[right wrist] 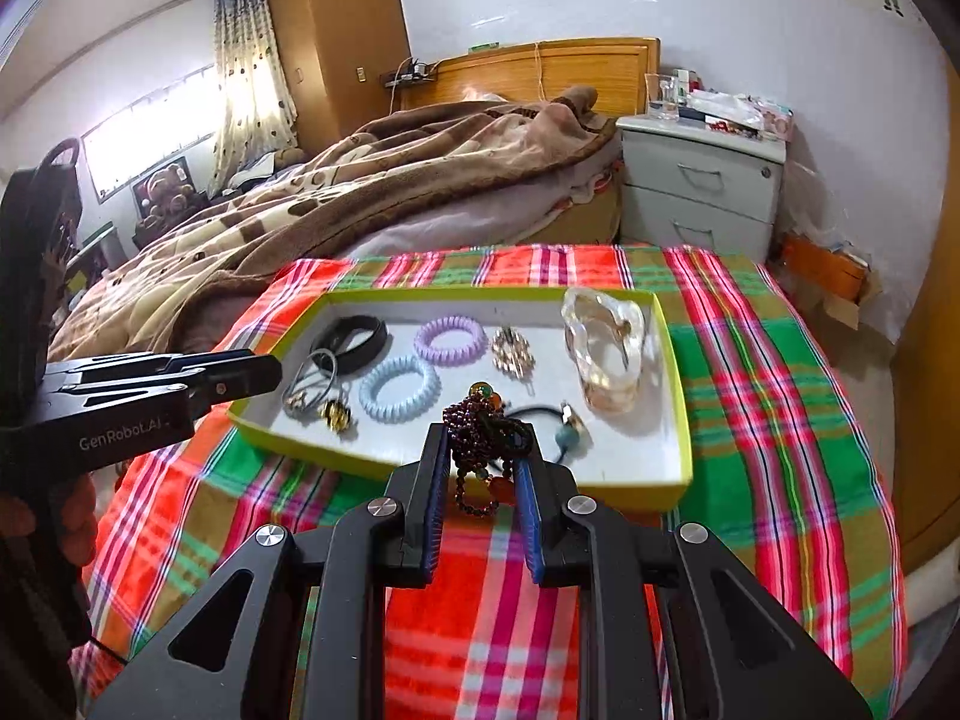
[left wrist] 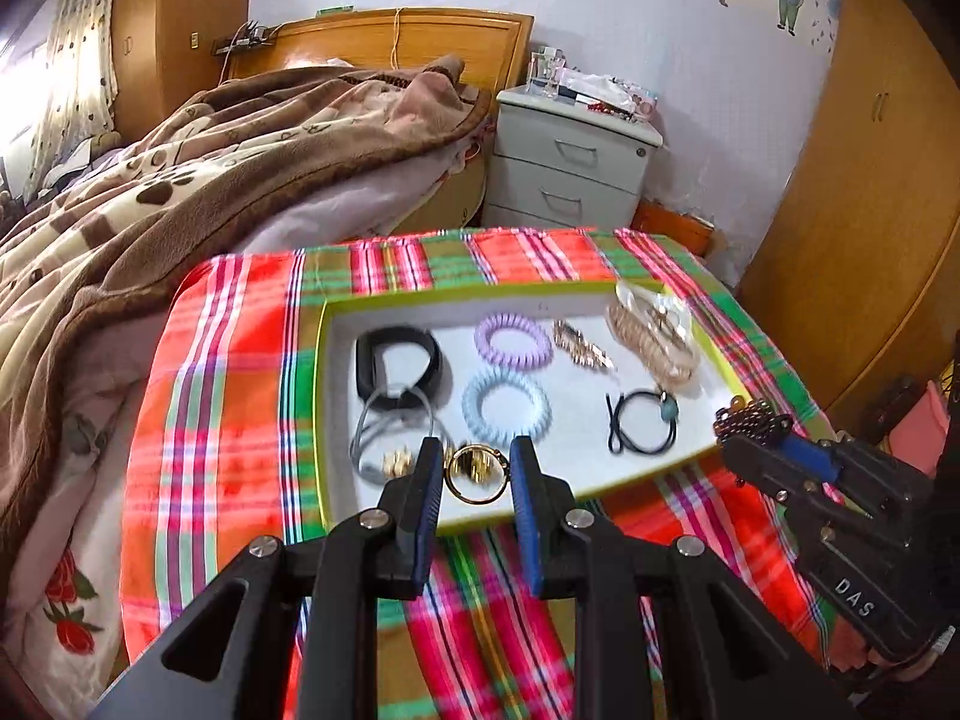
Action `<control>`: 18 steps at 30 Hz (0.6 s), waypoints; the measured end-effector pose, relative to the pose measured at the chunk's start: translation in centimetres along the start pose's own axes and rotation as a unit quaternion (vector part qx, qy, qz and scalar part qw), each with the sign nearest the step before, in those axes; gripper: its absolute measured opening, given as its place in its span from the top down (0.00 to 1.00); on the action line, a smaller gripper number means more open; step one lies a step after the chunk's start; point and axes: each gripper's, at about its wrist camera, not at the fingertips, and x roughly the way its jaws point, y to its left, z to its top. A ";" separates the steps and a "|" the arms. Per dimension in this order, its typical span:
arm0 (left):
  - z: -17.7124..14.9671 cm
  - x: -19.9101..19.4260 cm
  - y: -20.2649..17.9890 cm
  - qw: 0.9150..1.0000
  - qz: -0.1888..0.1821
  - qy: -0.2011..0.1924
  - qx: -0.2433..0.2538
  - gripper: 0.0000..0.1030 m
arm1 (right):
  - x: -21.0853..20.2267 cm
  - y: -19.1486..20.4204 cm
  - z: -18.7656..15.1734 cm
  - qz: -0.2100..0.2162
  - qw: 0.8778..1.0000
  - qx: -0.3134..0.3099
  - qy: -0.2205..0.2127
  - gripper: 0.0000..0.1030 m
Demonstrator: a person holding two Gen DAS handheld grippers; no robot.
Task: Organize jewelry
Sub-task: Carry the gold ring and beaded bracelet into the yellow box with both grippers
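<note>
Jaws of the left gripper (left wrist: 474, 471) clamping a gold ring (left wrist: 477, 474) over the tray's (left wrist: 384, 299) near edge, jaws of the right gripper (right wrist: 483, 462) gripping a dark beaded bracelet (right wrist: 480, 426) above the same edge, tray sitting on the plaid cloth (right wrist: 780, 390).

Plaid red-green-pink cloth (left wrist: 228, 372); lime-rimmed white tray (left wrist: 324, 384); lilac (left wrist: 513, 341) and pale-blue coil ties (left wrist: 507, 409); dark purple beads (right wrist: 480, 420).

Behind: rumpled brown blanket (right wrist: 384, 180) over bed, grey nightstand (right wrist: 702, 192) beside wooden headboard (right wrist: 540, 69), possibly a glass (right wrist: 663, 97) on top.
</note>
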 end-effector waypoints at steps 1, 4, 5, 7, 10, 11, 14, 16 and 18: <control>0.4 0.3 0.1 1.000 -0.002 0.001 0.000 0.77 | 0.4 0.0 0.3 0.000 1.000 0.000 0.001 0.79; 1.4 1.3 0.2 1.000 -0.003 0.003 0.002 0.77 | 1.6 0.1 1.1 -0.002 1.000 -0.002 0.007 0.79; 1.8 1.6 0.3 1.000 -0.006 0.004 0.002 0.77 | 2.1 0.2 1.4 -0.003 1.000 -0.005 0.008 0.79; 2.5 2.4 0.5 1.000 -0.008 0.006 0.001 0.77 | 3.2 0.3 1.8 -0.003 1.000 -0.007 0.015 0.79; 3.3 3.5 0.4 1.000 -0.009 0.012 0.010 0.77 | 4.6 0.3 2.2 -0.005 1.000 -0.009 0.024 0.79; 3.5 4.0 0.4 1.000 -0.013 0.015 0.012 0.77 | 5.1 0.2 2.4 -0.003 1.000 -0.010 0.027 0.79; 3.9 5.2 0.3 0.999 -0.018 0.024 0.014 0.77 | 6.1 0.1 2.5 -0.004 0.999 -0.012 0.035 0.79; 4.1 6.0 0.2 0.999 -0.018 0.029 0.014 0.77 | 6.7 -0.1 2.5 -0.002 0.999 -0.015 0.043 0.79; 4.4 6.8 0.2 0.999 -0.019 0.033 0.013 0.77 | 7.3 -0.2 2.5 -0.004 0.999 -0.018 0.049 0.79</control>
